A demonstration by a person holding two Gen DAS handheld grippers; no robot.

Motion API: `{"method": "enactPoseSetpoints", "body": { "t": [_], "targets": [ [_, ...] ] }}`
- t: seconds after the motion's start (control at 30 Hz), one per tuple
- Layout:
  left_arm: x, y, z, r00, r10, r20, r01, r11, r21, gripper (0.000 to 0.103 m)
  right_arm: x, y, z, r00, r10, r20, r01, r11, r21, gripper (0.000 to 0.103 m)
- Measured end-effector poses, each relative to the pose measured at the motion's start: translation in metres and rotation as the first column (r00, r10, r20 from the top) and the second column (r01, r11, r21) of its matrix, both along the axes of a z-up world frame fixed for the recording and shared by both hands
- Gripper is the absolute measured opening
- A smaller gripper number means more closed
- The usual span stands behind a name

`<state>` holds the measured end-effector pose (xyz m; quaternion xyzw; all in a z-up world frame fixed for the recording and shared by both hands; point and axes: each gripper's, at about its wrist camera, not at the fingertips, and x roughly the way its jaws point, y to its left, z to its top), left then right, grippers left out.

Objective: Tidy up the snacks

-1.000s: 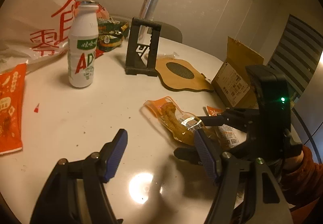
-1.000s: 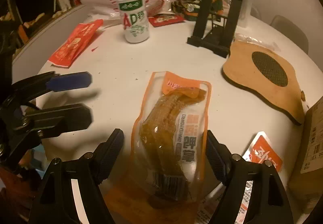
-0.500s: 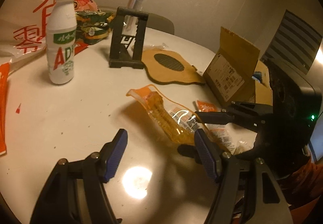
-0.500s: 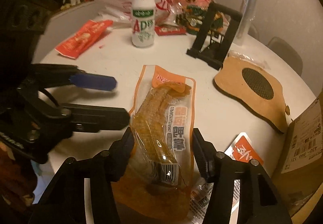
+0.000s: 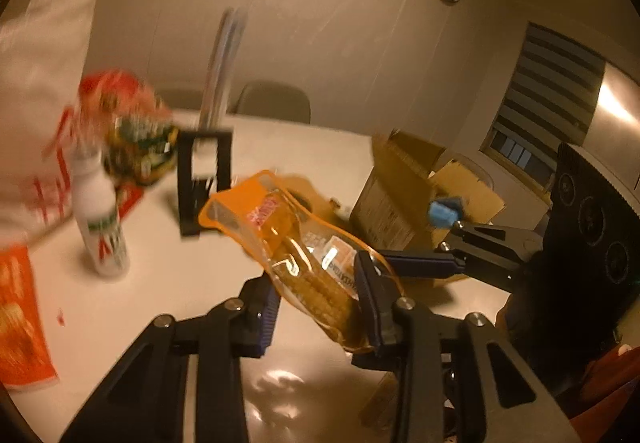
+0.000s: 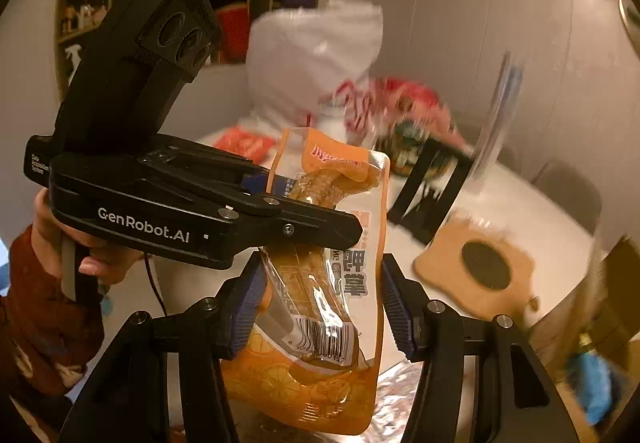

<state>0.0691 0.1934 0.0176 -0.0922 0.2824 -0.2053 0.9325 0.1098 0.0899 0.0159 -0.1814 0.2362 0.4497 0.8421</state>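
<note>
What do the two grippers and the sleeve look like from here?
Both are matte black handheld units with ribbed blue pads. The left gripper carries white "GenRobot.AI" lettering, round lenses on its raised head and a thin black cable below. The right gripper shows three round lenses too. The sleeve is dark red.

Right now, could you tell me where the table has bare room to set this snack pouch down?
Bare table lies in front of the bottle and the stand. Crowded: by the bag, left; by the box, right.
</note>
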Motion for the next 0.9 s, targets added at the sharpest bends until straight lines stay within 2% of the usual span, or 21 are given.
{"method": "enactPoseSetpoints", "body": {
  "t": [0.17, 0.43, 0.7, 0.9],
  "targets": [
    [0.002, -0.035, 0.043, 0.997, -0.026, 0.069, 0.02, 0.996, 0.083, 0.031, -0.003, -0.035, 0.035, 0.998, -0.02, 0.063, 0.015, 0.997, 0.078, 0.051],
    [0.06, -0.138, 0.085, 0.987, -0.134, 0.092, 0.117, 0.978, 0.171, 0.031, 0.026, -0.127, 0.063, 0.988, -0.124, 0.089, 0.109, 0.982, 0.156, 0.051],
    [0.129, -0.218, 0.079, 0.979, -0.201, 0.014, 0.193, 0.955, 0.224, 0.031, 0.077, -0.206, 0.061, 0.976, -0.21, 0.06, 0.199, 0.969, 0.149, 0.051],
    [0.162, -0.245, 0.061, 0.977, -0.202, -0.073, 0.213, 0.948, 0.235, 0.032, 0.113, -0.23, 0.042, 0.974, -0.227, -0.018, 0.227, 0.969, 0.099, 0.051]
  ]
}}
